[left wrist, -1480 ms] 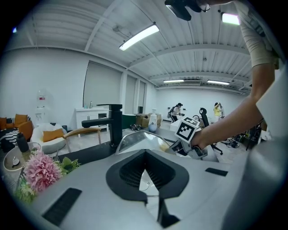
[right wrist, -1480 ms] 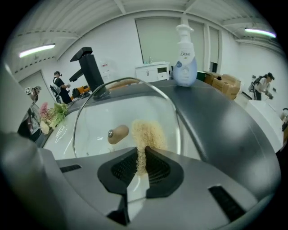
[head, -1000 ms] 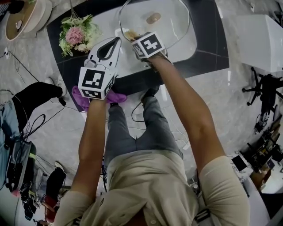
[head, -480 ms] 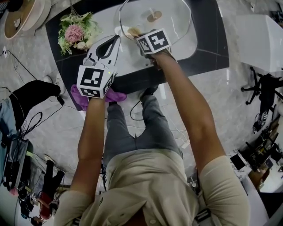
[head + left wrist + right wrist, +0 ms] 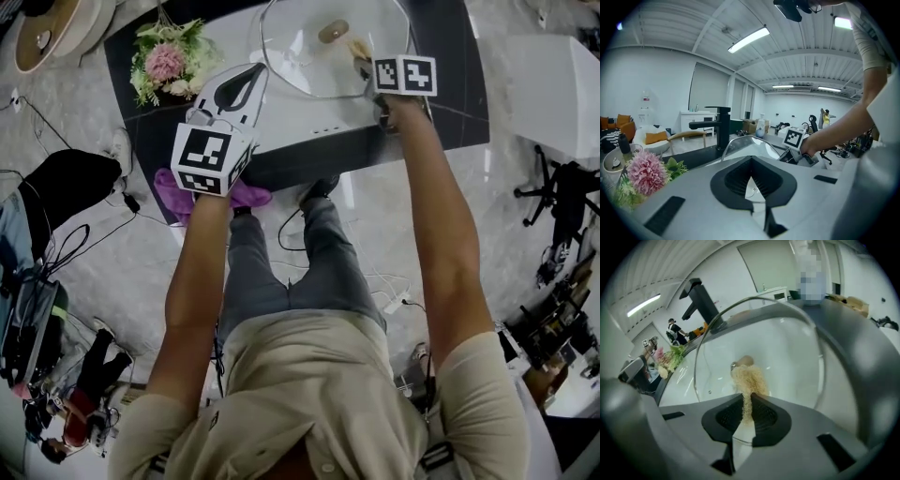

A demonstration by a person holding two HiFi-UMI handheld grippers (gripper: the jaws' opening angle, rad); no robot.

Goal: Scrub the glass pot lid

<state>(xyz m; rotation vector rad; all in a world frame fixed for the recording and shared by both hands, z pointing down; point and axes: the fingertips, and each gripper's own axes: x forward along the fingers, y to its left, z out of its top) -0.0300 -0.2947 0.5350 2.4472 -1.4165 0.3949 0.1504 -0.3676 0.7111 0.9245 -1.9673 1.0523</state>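
Observation:
The glass pot lid (image 5: 309, 52) lies in the white sink (image 5: 300, 117), its brown knob (image 5: 331, 34) near the middle. My left gripper (image 5: 255, 69) reaches the lid's left rim and is shut, with the thin rim showing between its jaws (image 5: 751, 197). The right gripper (image 5: 364, 64) is at the lid's right side, shut on a tan fibre scrubber (image 5: 359, 47). In the right gripper view the scrubber (image 5: 749, 380) sticks out of the jaws (image 5: 746, 420) and presses on the glass (image 5: 787, 357) just below the knob (image 5: 744, 361).
A black tap (image 5: 719, 129) stands behind the sink on the dark counter (image 5: 450, 84). A pink flower bunch (image 5: 169, 64) lies on the counter to the left. A purple cloth (image 5: 178, 197) is on the floor below the counter edge.
The right gripper has carried the scrubber across the lid from its left rim to its right side. The left gripper has stayed at the left rim.

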